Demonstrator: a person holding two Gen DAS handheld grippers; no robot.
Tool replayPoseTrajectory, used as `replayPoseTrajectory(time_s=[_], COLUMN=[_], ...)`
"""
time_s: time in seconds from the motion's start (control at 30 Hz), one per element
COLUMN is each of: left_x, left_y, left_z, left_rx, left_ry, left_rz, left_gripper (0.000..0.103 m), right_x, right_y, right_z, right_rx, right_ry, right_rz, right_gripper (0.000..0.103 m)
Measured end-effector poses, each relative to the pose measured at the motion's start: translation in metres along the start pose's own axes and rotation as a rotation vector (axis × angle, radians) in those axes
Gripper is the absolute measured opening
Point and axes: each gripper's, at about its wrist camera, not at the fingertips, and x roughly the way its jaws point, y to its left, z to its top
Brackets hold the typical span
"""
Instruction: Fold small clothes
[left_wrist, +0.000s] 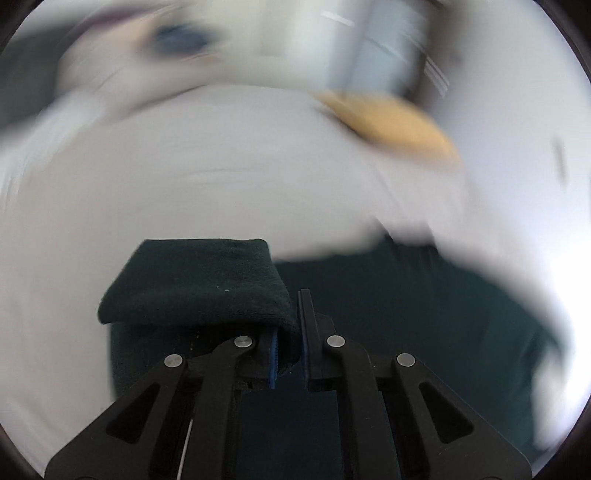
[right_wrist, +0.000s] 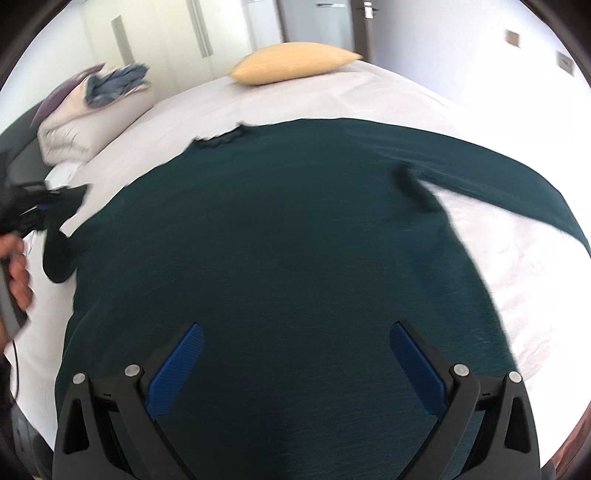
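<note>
Left wrist view is showing my left gripper (left_wrist: 288, 350) clamping its blue pads on a folded cuff of the dark green sweater (left_wrist: 199, 284); the cloth is bunching up and draping over the left finger, while the rest of that picture is smearing badly. I am making out only pale bedding and a yellow pillow (left_wrist: 391, 125) beyond it.

Right wrist view is giving me a clearer look. My right gripper (right_wrist: 295, 350) is hovering with its jaws spread wide apart and nothing between them, right over the lower body of the sweater (right_wrist: 280, 236). The garment is lying flat on the white bedsheet (right_wrist: 491, 236), collar pointing away from me, one sleeve stretching out to the right. At the far left edge I am seeing the left gripper (right_wrist: 55, 199) pinching the other sleeve end, with the hand (right_wrist: 16, 266) holding its handle. A patterned cushion (right_wrist: 85, 107) is sitting near the headboard corner.
</note>
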Motion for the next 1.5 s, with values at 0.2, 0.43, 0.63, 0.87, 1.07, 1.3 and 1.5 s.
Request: replayPoseTrajectory(time_s=[0.2, 0.43, 0.63, 0.87, 1.07, 1.3, 1.5], left_x=[0.054, 0.063, 0.08, 0.082, 0.102, 0.105, 0.116], left_y=[-0.101, -0.097, -0.082, -0.134, -0.17, -0.186, -0.177], left_z=[-0.064, -0.07, -0.049, -0.072, -0.096, -0.104, -0.093], left_rx=[0.351, 0.426, 0.234, 0.553, 0.827, 1.082, 1.098], left_ry=[0.074, 0.044, 0.071, 0.029, -0.023, -0.025, 0.009], left_rz=[0.095, 0.108, 0.054, 0.244, 0.443, 0.474, 0.501], left_gripper=[0.008, 0.009, 0.009, 0.005, 0.002, 0.002, 0.001], right_x=[0.0, 0.032, 0.039, 0.038, 0.03, 0.035, 0.007], right_y=[-0.033, -0.017, -0.008, 0.003, 0.108, 0.234, 0.196], right_z=[0.032, 0.09, 0.103, 0.14, 0.206, 0.205, 0.219], right_rx=[0.06, 0.11, 0.15, 0.069, -0.304, -0.56, -0.406], right_ry=[-0.034, -0.014, -0.023, -0.02, 0.052, 0.153, 0.116], right_rz=[0.048, 0.288, 0.315, 0.342, 0.323, 0.308, 0.357], right_gripper=[0.103, 0.101, 0.098, 0.098, 0.098, 0.097, 0.097])
